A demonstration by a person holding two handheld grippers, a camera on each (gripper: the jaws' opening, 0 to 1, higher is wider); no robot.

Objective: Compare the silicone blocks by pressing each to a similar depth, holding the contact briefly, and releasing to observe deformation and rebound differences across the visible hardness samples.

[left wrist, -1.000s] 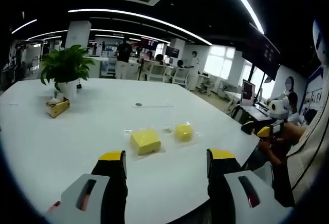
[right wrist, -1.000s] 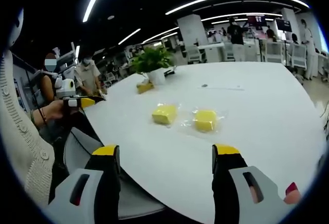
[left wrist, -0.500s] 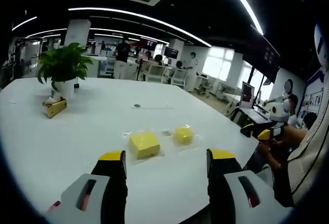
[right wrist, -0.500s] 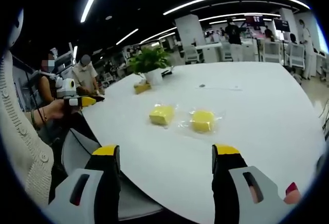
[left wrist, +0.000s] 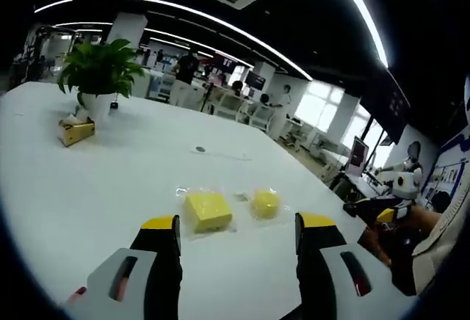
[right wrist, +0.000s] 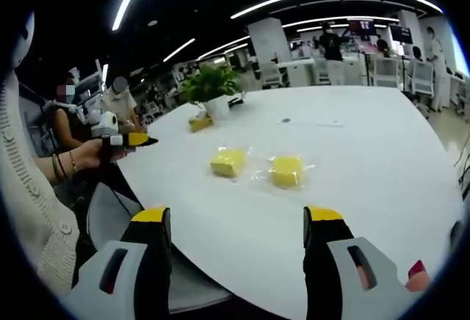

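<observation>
White surface (left wrist: 88, 188): a large table in an open-plan office, carrying all the items listed here.

Square yellow silicone block (left wrist: 208, 211): lies flat on a clear plastic wrapper (left wrist: 187, 191), just beyond the left gripper (left wrist: 236, 226) and between its jaw tips in the left gripper view. Seen also in the right gripper view (right wrist: 228, 161).

Round yellow silicone block (left wrist: 265, 203): just beside the square one, apart from it, also on clear plastic; in the right gripper view (right wrist: 286, 170).

Left gripper: jaws spread, holding nothing, above the near edge of the surface. It also appears in the right gripper view, held in a hand (right wrist: 92, 155).

Right gripper (right wrist: 239, 227): jaws spread, empty, short of both blocks.

Potted plant (left wrist: 99, 78): far side of the surface, well apart from the blocks, with a yellow tissue box (left wrist: 76, 131) near its pot.
</observation>
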